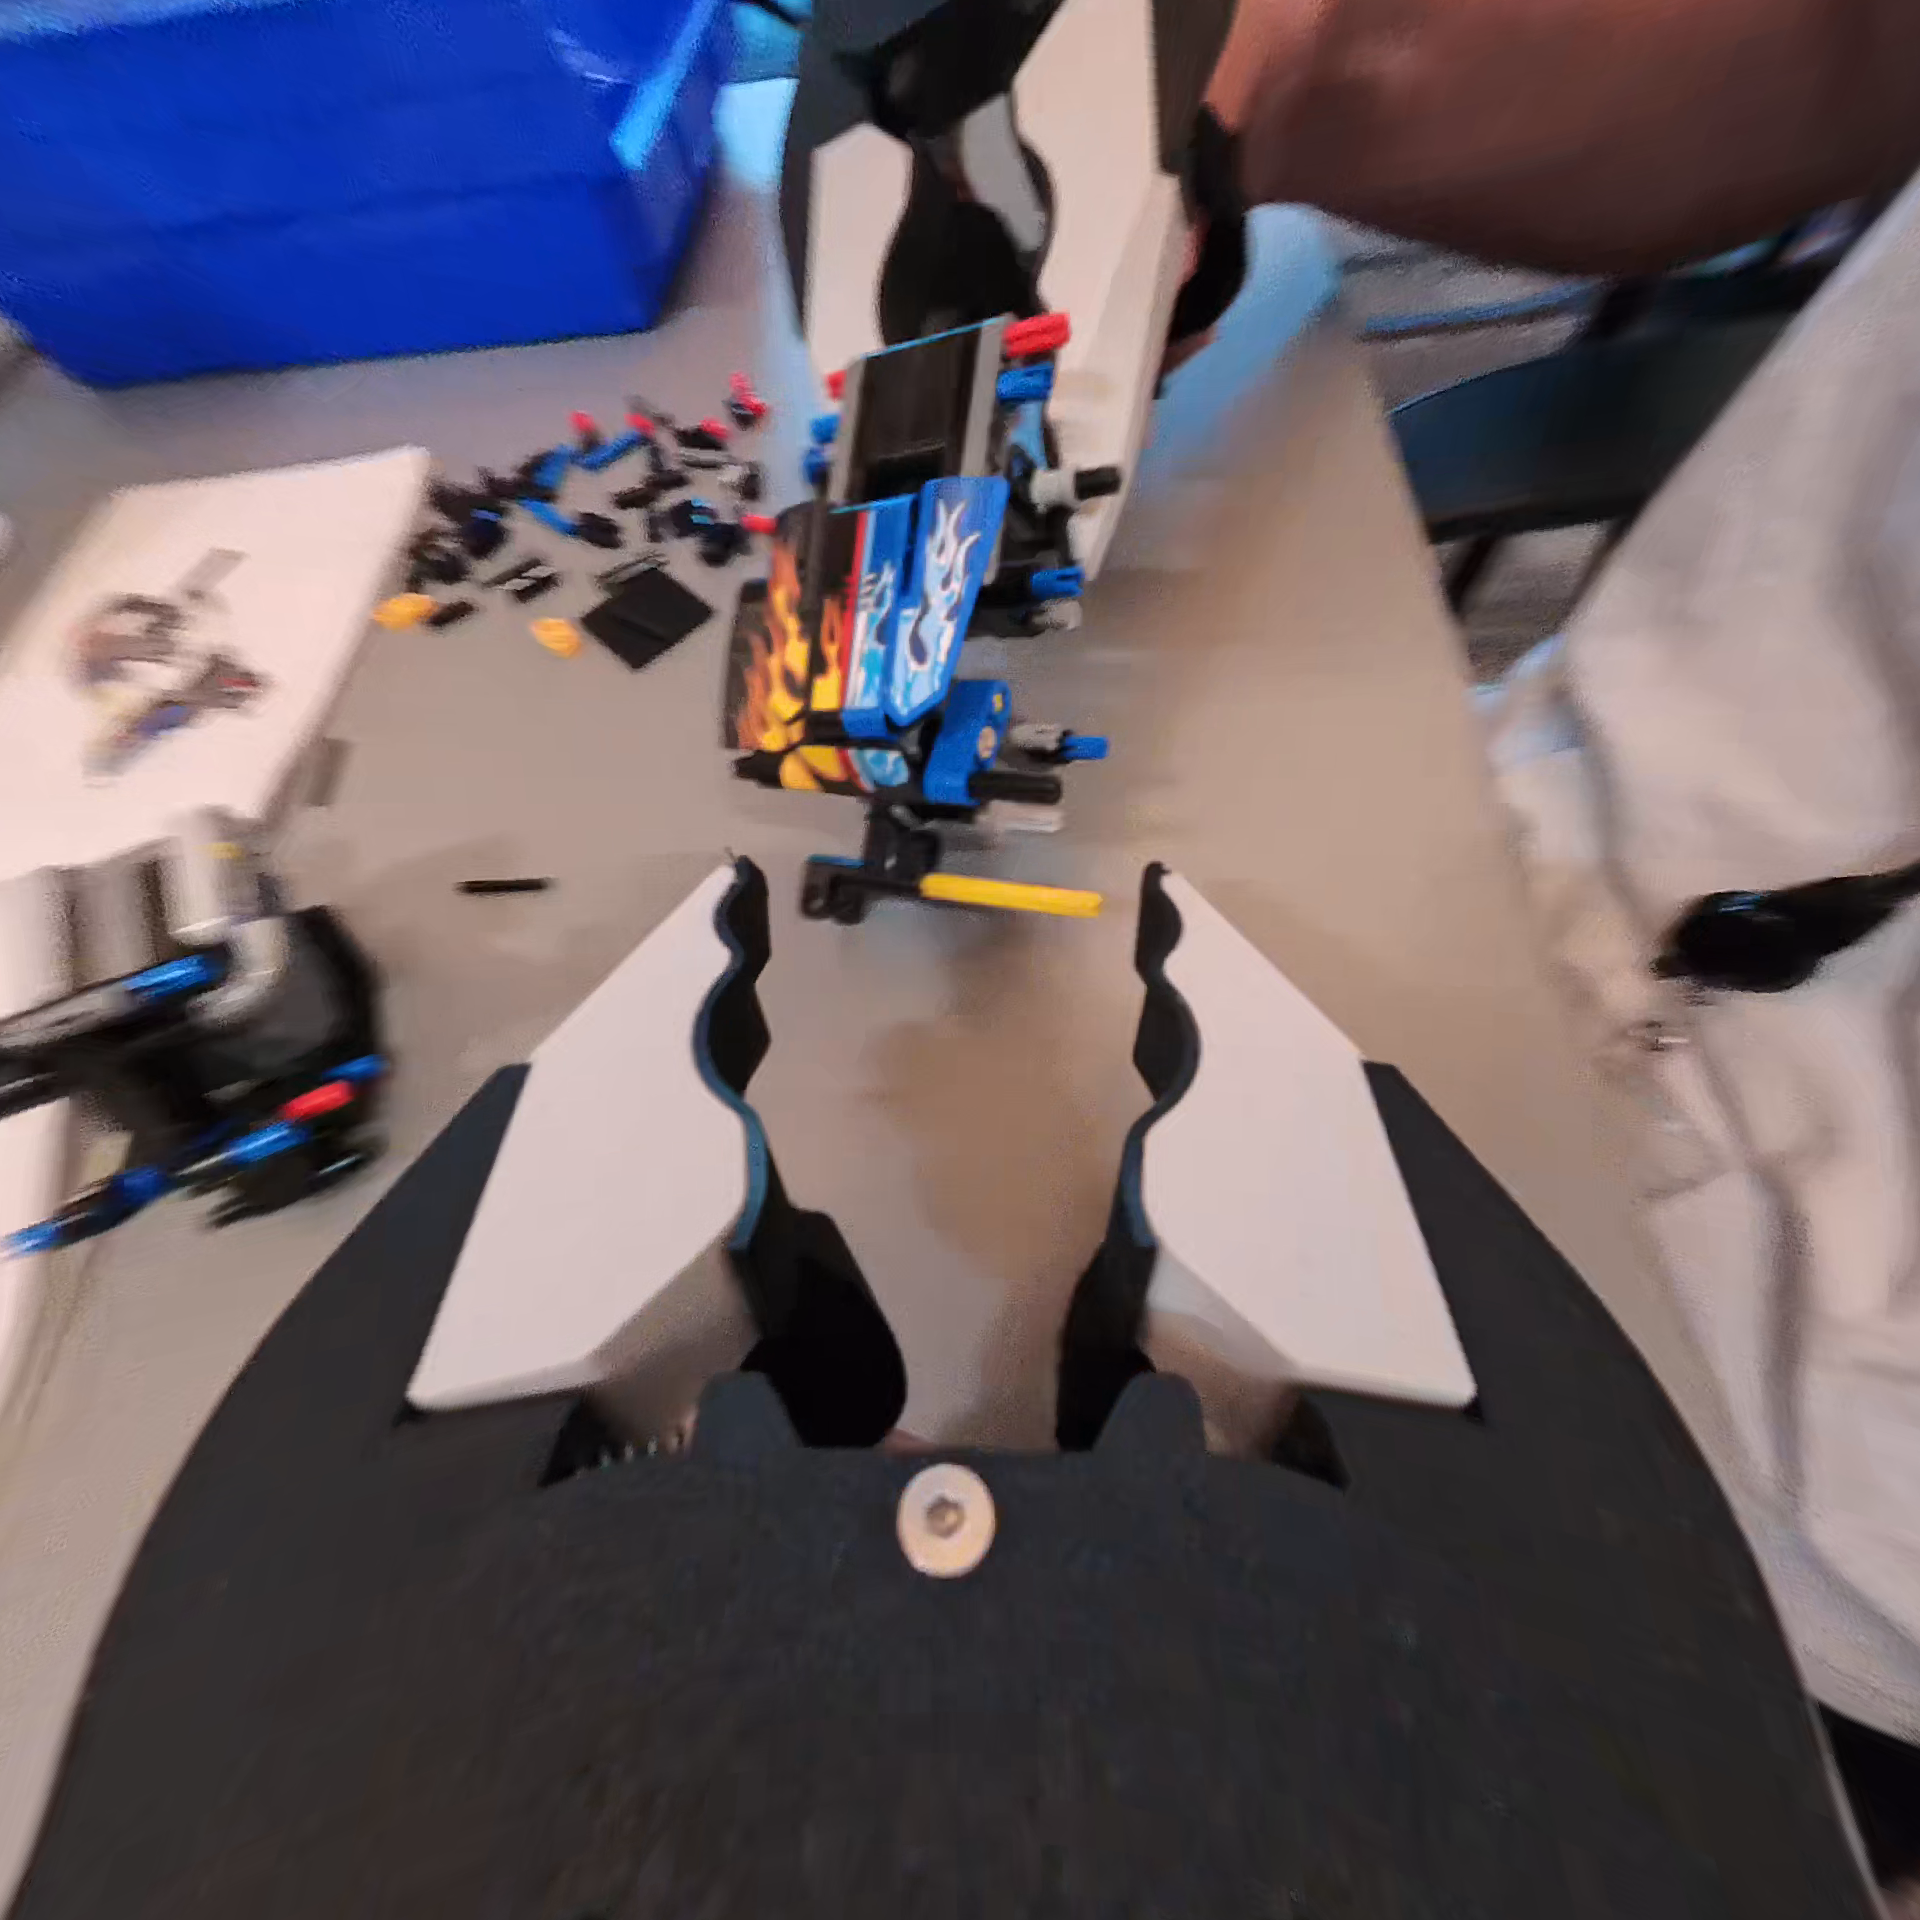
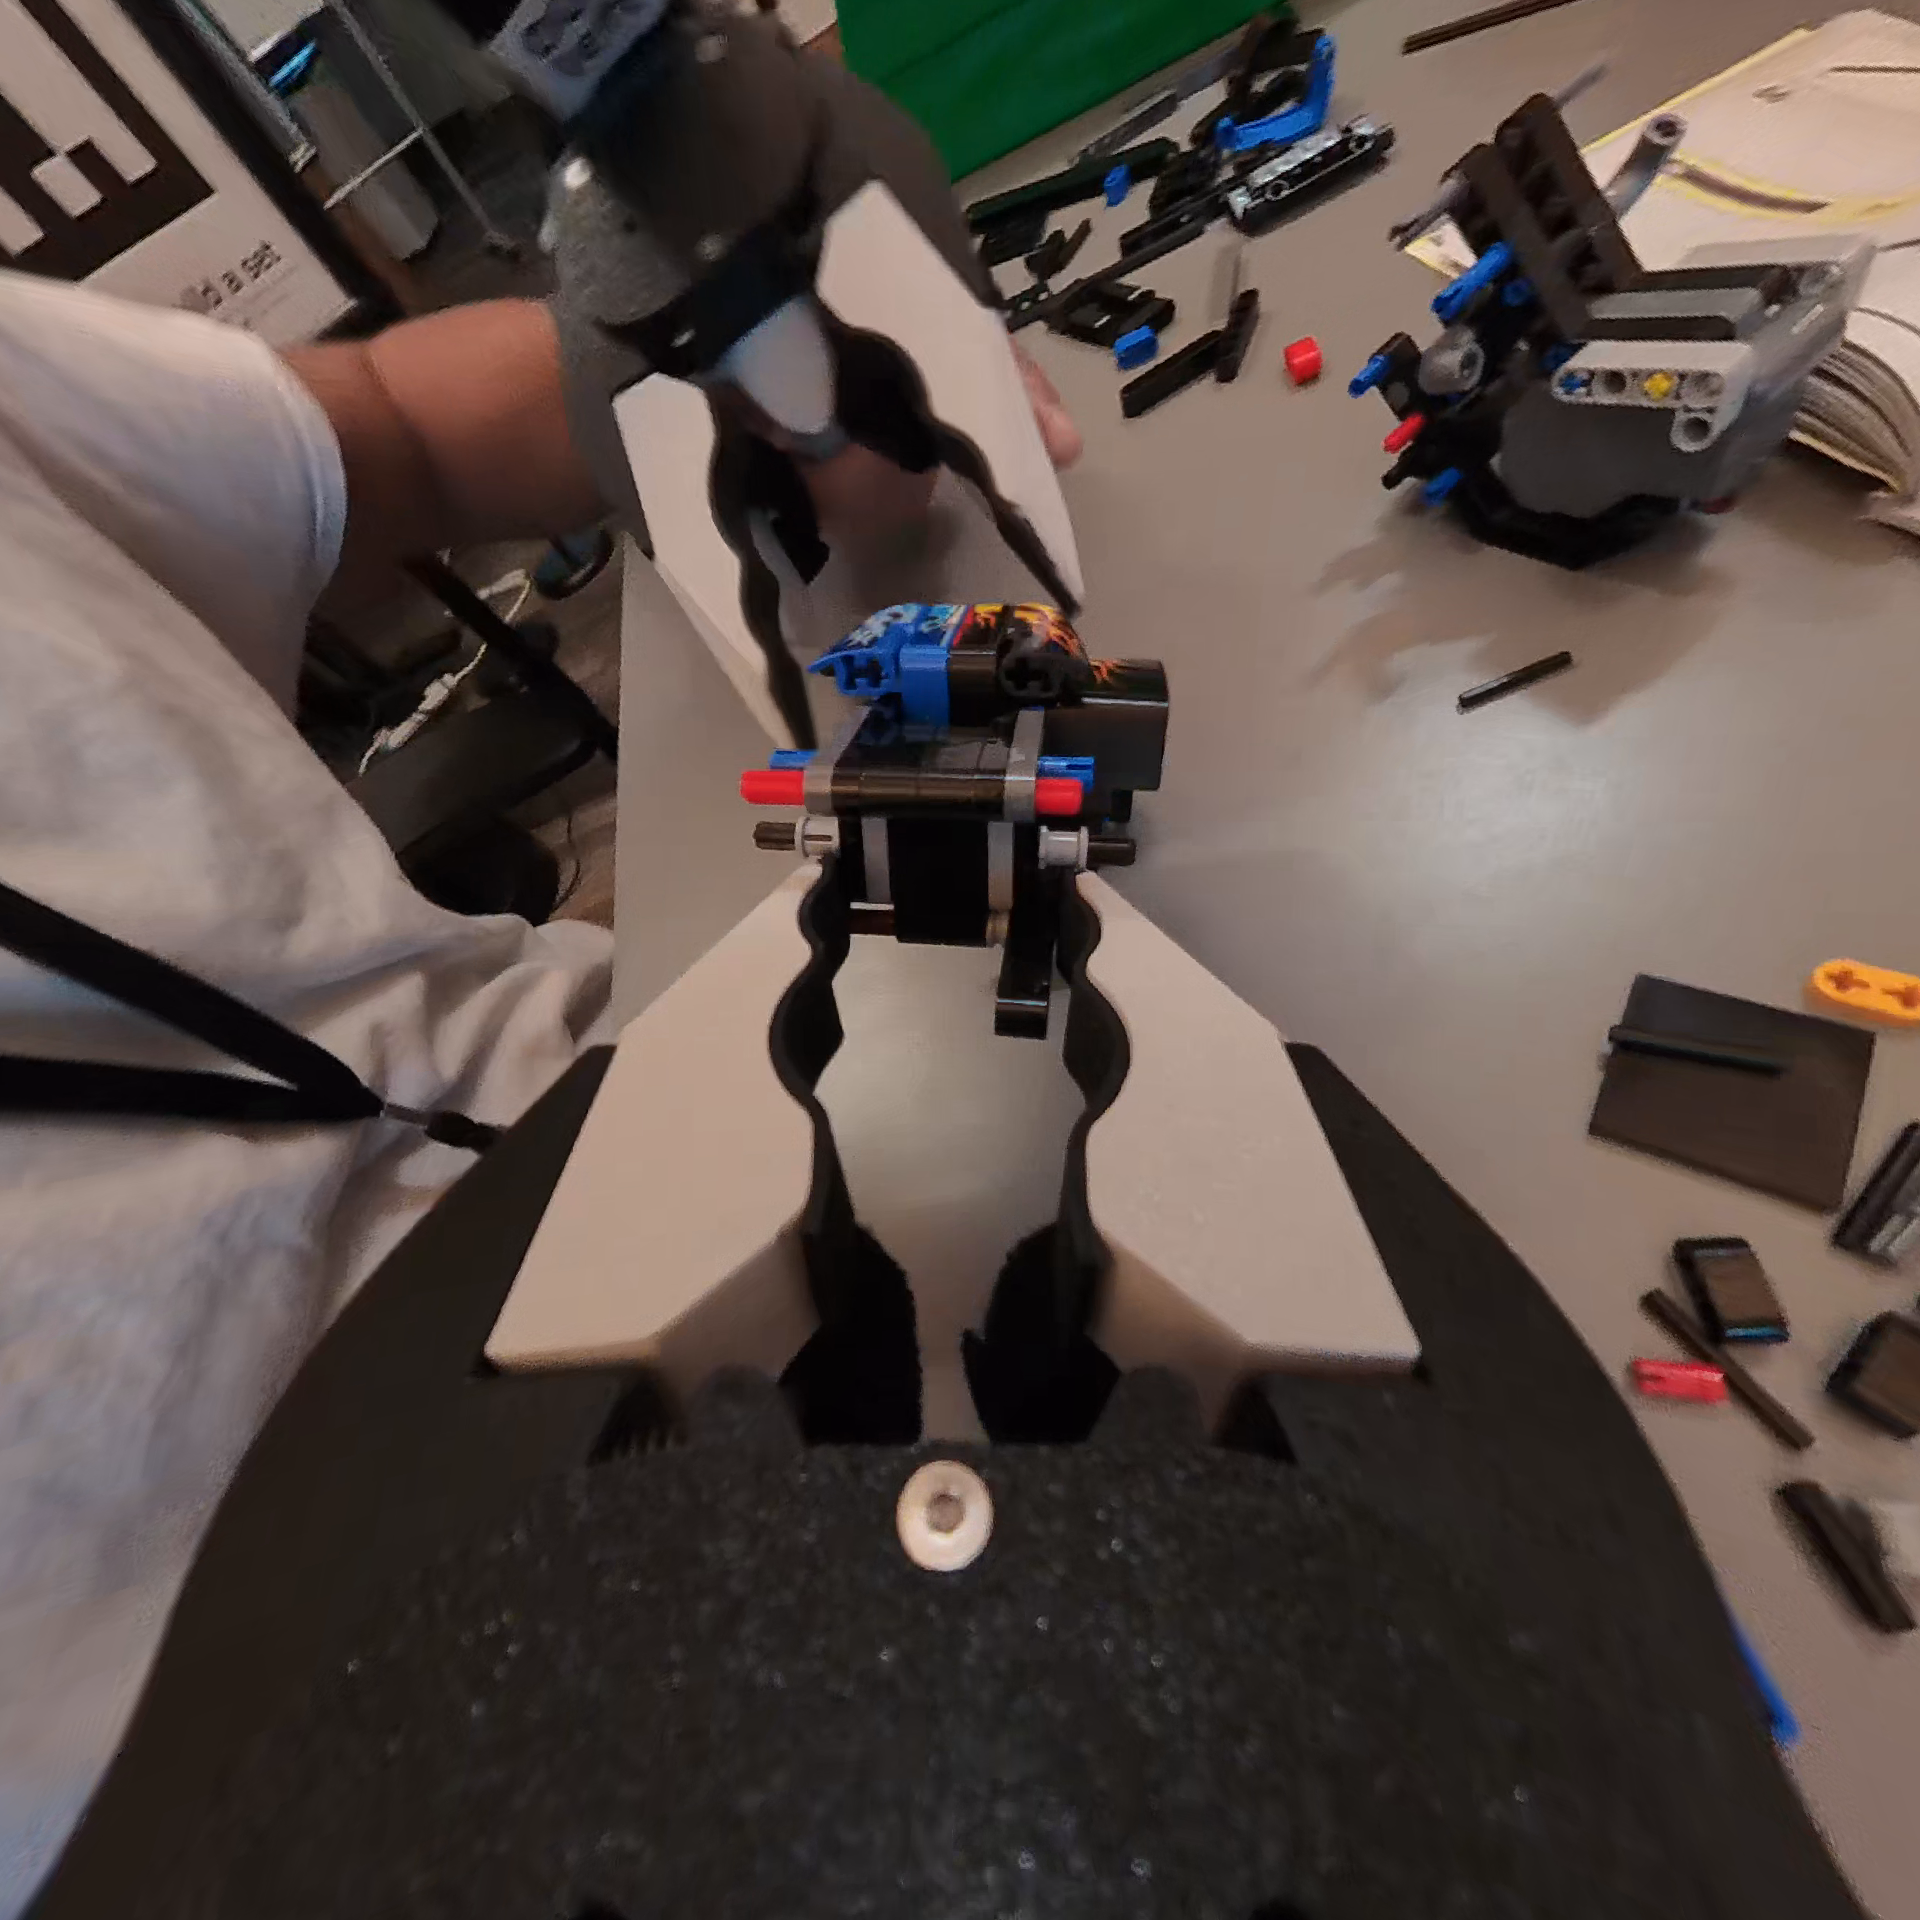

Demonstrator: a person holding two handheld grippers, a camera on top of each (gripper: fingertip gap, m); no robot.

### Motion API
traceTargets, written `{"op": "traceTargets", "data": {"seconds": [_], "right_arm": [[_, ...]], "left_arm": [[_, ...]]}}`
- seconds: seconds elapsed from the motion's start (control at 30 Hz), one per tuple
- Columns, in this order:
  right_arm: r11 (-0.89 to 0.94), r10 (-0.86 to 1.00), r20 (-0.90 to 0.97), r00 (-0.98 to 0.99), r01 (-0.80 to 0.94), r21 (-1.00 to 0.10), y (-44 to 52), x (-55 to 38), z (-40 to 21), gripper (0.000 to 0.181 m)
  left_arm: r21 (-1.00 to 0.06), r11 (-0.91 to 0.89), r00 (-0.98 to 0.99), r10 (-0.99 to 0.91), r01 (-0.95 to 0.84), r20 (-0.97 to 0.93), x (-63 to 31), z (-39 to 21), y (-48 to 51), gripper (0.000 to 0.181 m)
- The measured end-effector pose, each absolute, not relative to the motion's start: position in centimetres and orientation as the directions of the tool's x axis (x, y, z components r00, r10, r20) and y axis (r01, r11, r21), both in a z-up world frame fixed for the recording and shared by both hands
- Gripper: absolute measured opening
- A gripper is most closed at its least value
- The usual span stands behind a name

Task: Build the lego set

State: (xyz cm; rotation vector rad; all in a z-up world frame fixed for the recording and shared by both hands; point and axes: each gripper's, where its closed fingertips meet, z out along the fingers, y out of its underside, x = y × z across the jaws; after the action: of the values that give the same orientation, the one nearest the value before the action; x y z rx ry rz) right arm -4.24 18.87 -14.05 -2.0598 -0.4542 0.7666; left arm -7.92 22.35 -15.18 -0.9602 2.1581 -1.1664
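Big grey surface [image 1: 582, 790] with a blue bin [image 1: 312, 177] at the far corner and a booklet [image 1: 177, 634] near the loose pieces [image 1: 603, 520]. A second half-built grey and black model [image 2: 1590, 343] sits off to the side. The flame-stickered lego car [image 1: 883, 623] is pinched at its back end by the right hand-held gripper [image 2: 940, 894]. The left hand-held gripper [image 1: 951, 873] is spread wide with nothing in it, just short of the car's yellow axle [image 1: 1008, 894].
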Motion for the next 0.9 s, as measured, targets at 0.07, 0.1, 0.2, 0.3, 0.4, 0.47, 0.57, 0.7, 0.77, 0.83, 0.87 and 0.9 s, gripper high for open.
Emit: {"op": "traceTargets", "data": {"seconds": [0.07, 0.1, 0.2, 0.3, 0.4, 0.47, 0.57, 0.7, 0.77, 0.83, 0.87, 0.9], "right_arm": [[-0.542, 0.62, -0.325, 0.714, 0.091, -0.835, 18.9, -4.4, -14.2, 0.038], [-0.535, 0.645, -0.313, 0.697, 0.119, -0.837, 19.0, -4.5, -14.3, 0.039], [-0.523, 0.692, -0.288, 0.661, 0.184, -0.832, 19.7, -4.7, -14.6, 0.039], [-0.522, 0.738, -0.29, 0.609, 0.243, -0.818, 20.5, -5.2, -15.1, 0.039], [-0.515, 0.762, -0.273, 0.587, 0.292, -0.806, 21.9, -5.0, -15.6, 0.039], [-0.511, 0.776, -0.279, 0.566, 0.305, -0.803, 22.6, -5.2, -15.5, 0.039], [-0.53, 0.776, -0.279, 0.565, 0.345, -0.775, 23.5, -5.2, -16.3, 0.04], [-0.523, 0.786, -0.268, 0.557, 0.369, -0.768, 24.0, -5.3, -16.9, 0.04], [-0.525, 0.783, -0.27, 0.56, 0.362, -0.77, 24.1, -5.3, -16.9, 0.04], [-0.521, 0.785, -0.266, 0.559, 0.365, -0.771, 23.9, -5.2, -17.0, 0.04], [-0.517, 0.787, -0.26, 0.56, 0.367, -0.773, 23.9, -5.1, -17.0, 0.04], [-0.514, 0.786, -0.254, 0.563, 0.367, -0.775, 23.8, -4.9, -17.0, 0.041]], "left_arm": [[-0.877, 0.332, -0.668, -0.744, -0.346, -0.018, -7.7, -15.0, 21.8, 0.072], [-0.885, 0.329, -0.68, -0.733, -0.329, -0.02, -7.6, -14.8, 21.8, 0.072], [-0.889, 0.362, -0.694, -0.716, -0.282, -0.071, -7.8, -14.4, 22.2, 0.073], [-0.879, 0.386, -0.681, -0.725, -0.279, -0.101, -7.7, -14.8, 23.0, 0.076], [-0.886, 0.362, -0.654, -0.751, -0.29, -0.093, -7.8, -14.8, 24.2, 0.077], [-0.898, 0.332, -0.639, -0.765, -0.29, -0.076, -8.1, -14.6, 24.8, 0.075], [-0.909, 0.316, -0.618, -0.782, -0.271, -0.088, -8.5, -14.1, 25.7, 0.068], [-0.904, 0.325, -0.604, -0.791, -0.278, -0.099, -8.7, -14.2, 26.2, 0.068], [-0.899, 0.341, -0.6, -0.792, -0.276, -0.116, -8.7, -14.3, 26.3, 0.068], [-0.894, 0.339, -0.594, -0.797, -0.293, -0.107, -8.6, -14.6, 26.4, 0.068], [-0.89, 0.338, -0.594, -0.799, -0.307, -0.098, -8.6, -14.8, 26.4, 0.068], [-0.888, 0.337, -0.588, -0.803, -0.314, -0.097, -8.5, -14.9, 26.5, 0.067]]}}
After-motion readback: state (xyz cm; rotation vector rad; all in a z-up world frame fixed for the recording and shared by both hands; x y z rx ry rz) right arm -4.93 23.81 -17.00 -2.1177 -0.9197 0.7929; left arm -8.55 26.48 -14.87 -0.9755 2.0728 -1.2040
